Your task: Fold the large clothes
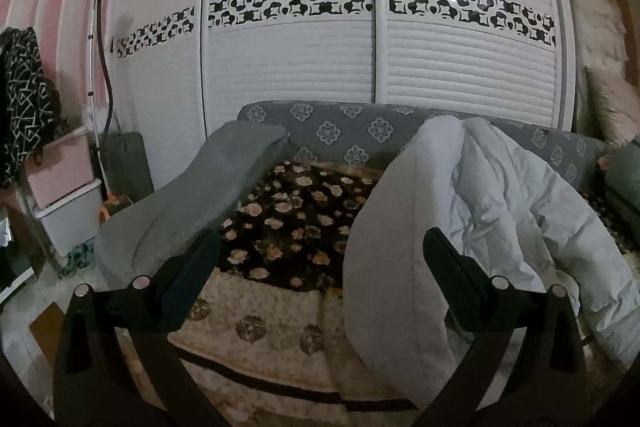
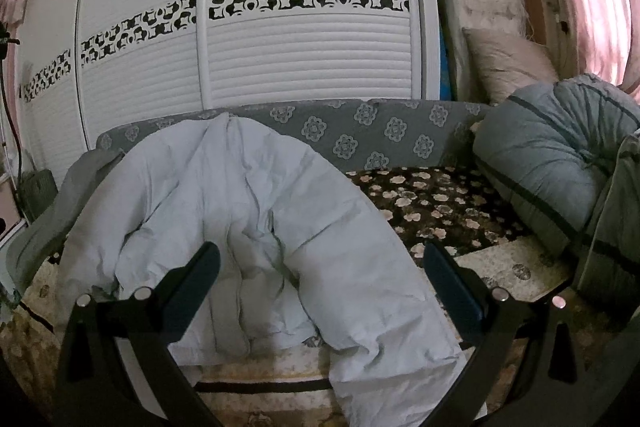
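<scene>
A large pale blue padded garment (image 2: 256,211) lies crumpled on the floral blanket (image 2: 440,203) of the bed. It also shows at the right of the left wrist view (image 1: 500,219). A grey garment (image 1: 200,195) lies at the bed's left side, and its edge shows in the right wrist view (image 2: 52,211). My left gripper (image 1: 320,259) is open and empty above the blanket, between the two garments. My right gripper (image 2: 320,263) is open and empty just above the pale blue garment.
A white louvred wardrobe (image 1: 300,67) stands behind the grey patterned footboard (image 1: 360,135). A rolled grey quilt (image 2: 560,155) and pillows (image 2: 508,63) are at the right. Pink and white storage boxes (image 1: 64,195) and a stand (image 1: 100,67) are at the left.
</scene>
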`<state>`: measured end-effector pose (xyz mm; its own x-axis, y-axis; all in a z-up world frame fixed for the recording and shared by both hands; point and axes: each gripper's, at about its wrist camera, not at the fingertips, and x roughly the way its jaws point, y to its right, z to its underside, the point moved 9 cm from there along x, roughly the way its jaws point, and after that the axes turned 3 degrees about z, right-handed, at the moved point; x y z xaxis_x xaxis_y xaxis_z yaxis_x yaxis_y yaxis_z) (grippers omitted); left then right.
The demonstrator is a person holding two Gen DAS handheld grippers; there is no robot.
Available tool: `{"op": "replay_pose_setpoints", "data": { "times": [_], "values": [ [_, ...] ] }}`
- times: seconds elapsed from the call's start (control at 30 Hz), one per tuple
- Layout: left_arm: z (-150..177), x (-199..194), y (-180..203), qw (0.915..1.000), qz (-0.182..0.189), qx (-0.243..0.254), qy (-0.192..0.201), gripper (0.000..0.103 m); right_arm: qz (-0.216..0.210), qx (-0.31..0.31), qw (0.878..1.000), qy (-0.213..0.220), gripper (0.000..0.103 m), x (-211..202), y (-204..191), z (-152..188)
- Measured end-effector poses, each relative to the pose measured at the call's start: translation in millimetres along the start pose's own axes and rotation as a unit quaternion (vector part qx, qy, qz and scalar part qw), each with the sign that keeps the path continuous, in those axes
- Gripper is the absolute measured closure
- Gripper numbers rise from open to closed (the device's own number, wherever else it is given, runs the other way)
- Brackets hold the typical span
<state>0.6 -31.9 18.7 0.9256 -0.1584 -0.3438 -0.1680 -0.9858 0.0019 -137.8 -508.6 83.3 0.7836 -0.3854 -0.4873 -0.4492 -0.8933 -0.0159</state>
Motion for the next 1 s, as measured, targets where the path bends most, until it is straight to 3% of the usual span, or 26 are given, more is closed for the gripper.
{"op": "replay_pose_setpoints", "data": {
  "times": [0.23,1.0],
  "values": [
    [12,14,23,0.9998,0.004,0.021,0.001,0.003,0.001,-0.002,1.0,-0.007,0.002,1,0,3],
    [17,36,31,0.9995,-0.007,0.03,-0.003,0.003,0.002,-0.001,1.0,-0.012,0.002,2,3,5]
  ]
}}
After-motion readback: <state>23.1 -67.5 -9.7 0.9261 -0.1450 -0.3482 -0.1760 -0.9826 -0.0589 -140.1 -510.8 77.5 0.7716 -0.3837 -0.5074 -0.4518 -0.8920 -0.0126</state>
